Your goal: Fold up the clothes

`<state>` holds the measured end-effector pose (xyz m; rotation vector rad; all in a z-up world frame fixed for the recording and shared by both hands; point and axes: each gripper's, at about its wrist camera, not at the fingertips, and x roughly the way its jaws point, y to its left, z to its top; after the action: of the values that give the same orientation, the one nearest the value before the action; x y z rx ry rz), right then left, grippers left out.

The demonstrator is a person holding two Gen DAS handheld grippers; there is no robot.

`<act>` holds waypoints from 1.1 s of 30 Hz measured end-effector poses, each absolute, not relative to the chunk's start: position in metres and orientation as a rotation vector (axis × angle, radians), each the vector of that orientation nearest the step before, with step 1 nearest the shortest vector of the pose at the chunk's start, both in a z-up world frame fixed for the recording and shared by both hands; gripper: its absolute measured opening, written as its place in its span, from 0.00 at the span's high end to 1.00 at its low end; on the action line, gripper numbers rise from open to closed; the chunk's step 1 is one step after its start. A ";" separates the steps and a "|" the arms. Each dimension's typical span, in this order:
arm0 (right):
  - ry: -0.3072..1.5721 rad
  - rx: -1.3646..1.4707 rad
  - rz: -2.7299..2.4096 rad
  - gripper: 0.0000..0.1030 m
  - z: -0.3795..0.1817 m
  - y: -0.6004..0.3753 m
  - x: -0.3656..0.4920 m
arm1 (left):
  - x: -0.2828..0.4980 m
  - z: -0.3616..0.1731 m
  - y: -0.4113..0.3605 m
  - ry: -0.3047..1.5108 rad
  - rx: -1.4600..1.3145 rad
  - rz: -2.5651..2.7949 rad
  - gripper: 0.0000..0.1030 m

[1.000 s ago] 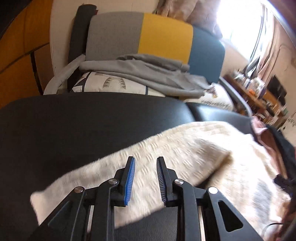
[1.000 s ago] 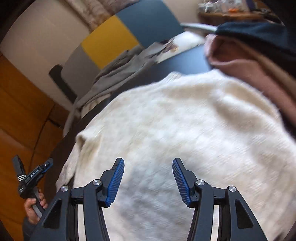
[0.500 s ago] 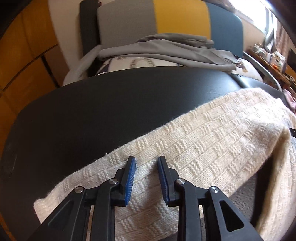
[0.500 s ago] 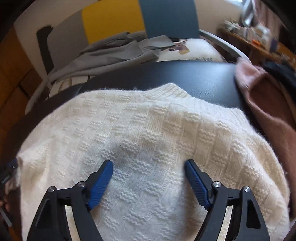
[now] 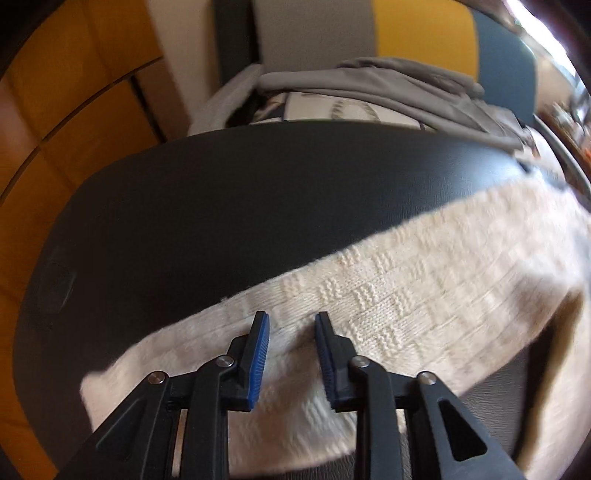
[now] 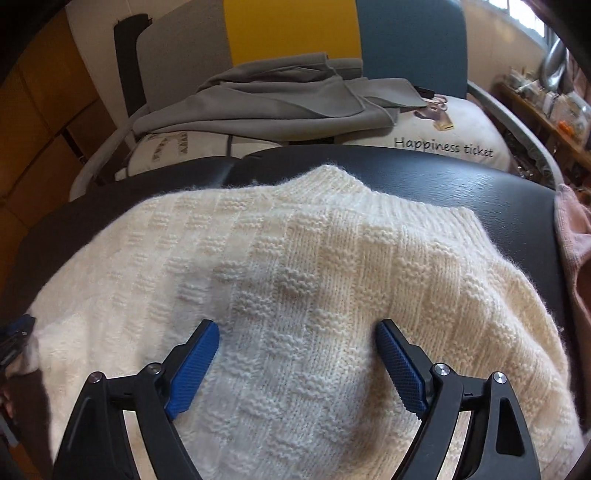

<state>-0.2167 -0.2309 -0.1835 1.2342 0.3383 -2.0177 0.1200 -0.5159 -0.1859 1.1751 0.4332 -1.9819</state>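
Note:
A cream knitted sweater (image 6: 295,240) lies spread on a black padded surface (image 6: 480,184), its ribbed edge toward the far side. My right gripper (image 6: 295,328) hovers over the middle of the knit, pointing steeply down. Its jaws are opening wide and grip nothing. In the left wrist view the same sweater (image 5: 406,295) runs as a band across the black surface (image 5: 221,203). Over its near left part my left gripper (image 5: 291,321) has its jaws narrowly apart and closing slightly. The knit lies under them and the pads do not press on it.
Behind the surface stands a chair with a grey, yellow and blue back (image 6: 291,29). It carries a crumpled grey garment (image 6: 277,99) on a printed white cushion (image 6: 443,147). A pink garment (image 6: 572,229) lies at the right edge. Orange wood panels (image 5: 74,110) are on the left.
The right jaws have widened, and the right view has rolled level over the sweater. The left gripper has shifted left along the sweater; its gap is about the same.

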 end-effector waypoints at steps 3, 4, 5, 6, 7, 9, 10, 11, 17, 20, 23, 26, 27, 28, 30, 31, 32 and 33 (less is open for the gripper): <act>0.162 1.212 -1.982 0.23 -0.163 -0.198 -0.194 | 0.136 -0.153 -0.487 0.472 1.059 -2.090 0.76; 0.094 1.201 -1.969 0.23 -0.156 -0.181 -0.184 | 0.139 -0.146 -0.471 0.474 1.048 -2.138 0.76; 0.026 1.190 -1.955 0.23 -0.149 -0.164 -0.175 | 0.142 -0.139 -0.455 0.476 1.037 -2.186 0.76; -0.045 1.181 -1.938 0.23 -0.143 -0.146 -0.166 | 0.142 -0.136 -0.436 0.471 1.043 -2.239 0.76; -0.123 1.185 -1.914 0.23 -0.139 -0.122 -0.157 | 0.143 -0.133 -0.418 0.466 1.050 -2.292 0.76; -0.259 1.192 -1.902 0.23 -0.134 -0.071 -0.141 | 0.143 -0.131 -0.379 0.424 1.068 -2.387 0.76; -0.310 1.198 -1.908 0.23 -0.134 -0.045 -0.132 | 0.142 -0.131 -0.360 0.385 1.079 -2.427 0.76; -0.361 1.203 -1.914 0.23 -0.133 -0.018 -0.124 | 0.142 -0.132 -0.340 0.346 1.090 -2.467 0.76; -0.160 1.241 -1.990 0.30 -0.136 0.056 -0.070 | 0.138 -0.160 -0.284 0.311 1.211 -2.506 0.76; 0.001 1.238 -1.982 0.31 -0.143 0.049 -0.044 | 0.149 -0.183 -0.274 0.372 1.291 -2.424 0.76; 0.116 1.262 -1.983 0.31 -0.160 0.031 -0.035 | 0.172 -0.191 -0.275 0.486 1.237 -2.392 0.76; 0.186 1.338 -2.012 0.30 -0.184 0.021 -0.038 | 0.185 -0.192 -0.274 0.530 1.219 -2.356 0.74; 0.172 1.324 -2.022 0.30 -0.185 0.022 -0.039 | 0.187 -0.191 -0.273 0.520 1.215 -2.347 0.74; 0.157 1.320 -2.026 0.27 -0.186 0.022 -0.040 | 0.189 -0.190 -0.268 0.498 1.218 -2.337 0.74; 0.172 1.301 -2.031 0.24 -0.188 0.019 -0.040 | 0.188 -0.187 -0.262 0.489 1.228 -2.317 0.74; 0.193 1.287 -2.033 0.20 -0.190 0.017 -0.038 | 0.188 -0.185 -0.259 0.496 1.231 -2.306 0.74; 0.217 1.274 -2.036 0.16 -0.191 0.014 -0.037 | 0.189 -0.182 -0.256 0.528 1.232 -2.307 0.75; 0.247 1.261 -2.040 0.14 -0.191 0.011 -0.035 | 0.190 -0.179 -0.253 0.561 1.232 -2.308 0.76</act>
<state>-0.0348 0.0114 -0.1914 1.2610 0.2470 -2.0403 0.1901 -0.2529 -0.1791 1.2319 0.5608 -2.3078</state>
